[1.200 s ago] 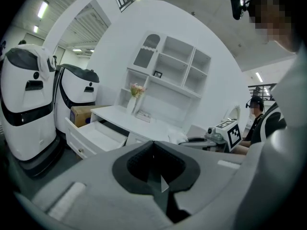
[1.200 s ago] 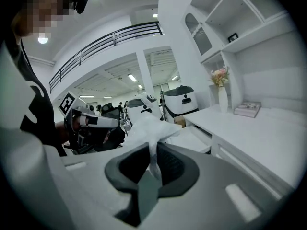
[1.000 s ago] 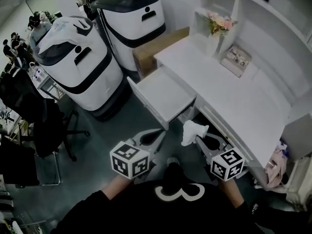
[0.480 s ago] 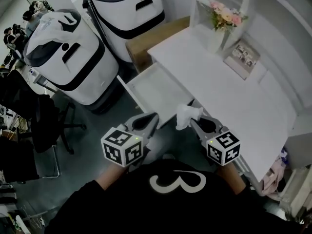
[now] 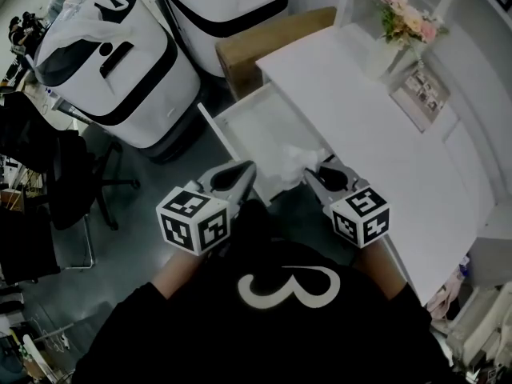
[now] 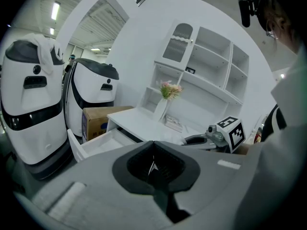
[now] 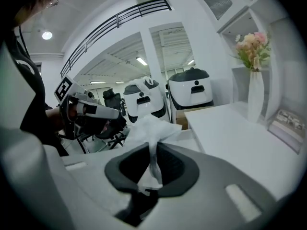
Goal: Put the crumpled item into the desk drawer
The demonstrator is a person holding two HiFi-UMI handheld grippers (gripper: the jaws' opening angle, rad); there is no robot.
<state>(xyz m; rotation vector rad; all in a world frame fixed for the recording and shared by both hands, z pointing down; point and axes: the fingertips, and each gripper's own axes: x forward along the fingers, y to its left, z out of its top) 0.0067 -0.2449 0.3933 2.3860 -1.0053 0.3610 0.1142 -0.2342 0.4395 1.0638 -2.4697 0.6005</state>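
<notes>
I held both claws out ahead of my chest, pointing forward and tipped downward toward the desk (image 5: 360, 118), one in each hand, with their marker cubes near my body. My right claw (image 5: 310, 172) was clamped on the crumpled item (image 5: 298, 158), a wad of thin white paper. In the right gripper view a pinched tail of it ran down between the jaws of that claw (image 7: 153, 150), while the rest of the wad (image 7: 151, 128) bunched out past the tips. My left claw (image 5: 248, 166) was empty, and in its own view the jaws of that claw (image 6: 153, 143) met with nothing between them. It pointed at the front panel of the open drawer (image 5: 214, 130), just left of the right claw.

From above, the wad lay over the drawer's near right corner, beside the desk edge. I could not tell whether it touched the drawer floor.

A second earlier both claws had been farther back, and the wad hung short of the drawer front, over the dark floor. Since then both hands had come forward together, bringing the paper across the front panel. The grip had not changed. The drawer stood pulled out just as before, beside the white machine (image 5: 112, 62) and the cardboard box (image 5: 268, 38).
</notes>
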